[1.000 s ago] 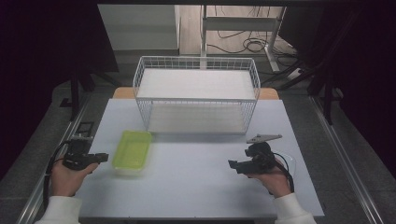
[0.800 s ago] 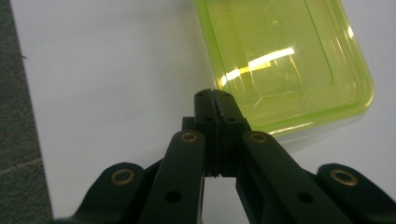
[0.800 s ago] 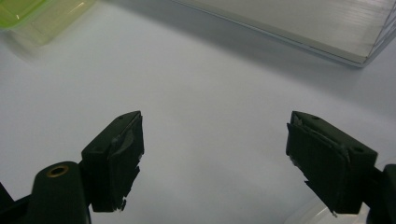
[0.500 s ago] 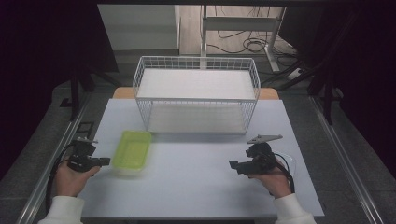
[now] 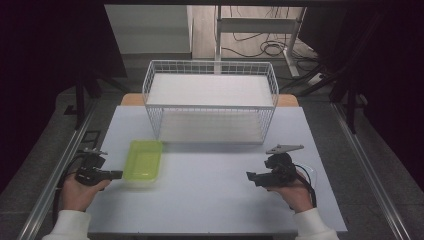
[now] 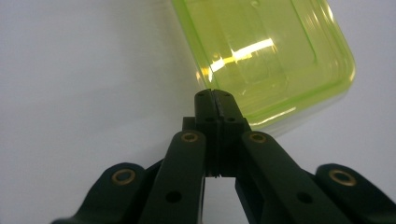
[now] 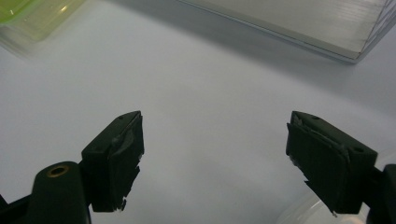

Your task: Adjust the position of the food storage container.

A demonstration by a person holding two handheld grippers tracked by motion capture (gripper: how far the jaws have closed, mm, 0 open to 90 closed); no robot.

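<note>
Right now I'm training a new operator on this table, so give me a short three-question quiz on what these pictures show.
1. True or false: the left gripper's jaws are pressed together at the corner of the translucent green plastic container.
2. Which gripper has its jaws wide apart over bare table?
3. The white wire basket stands: A) behind the container, B) on top of it, C) in the person's right hand.

Key: 1 true; 2 the right gripper; 3 A.

A translucent lime-green container [image 5: 143, 160] lies on a pale grey table [image 5: 210, 200] near a white wire basket [image 5: 210, 102].
</note>
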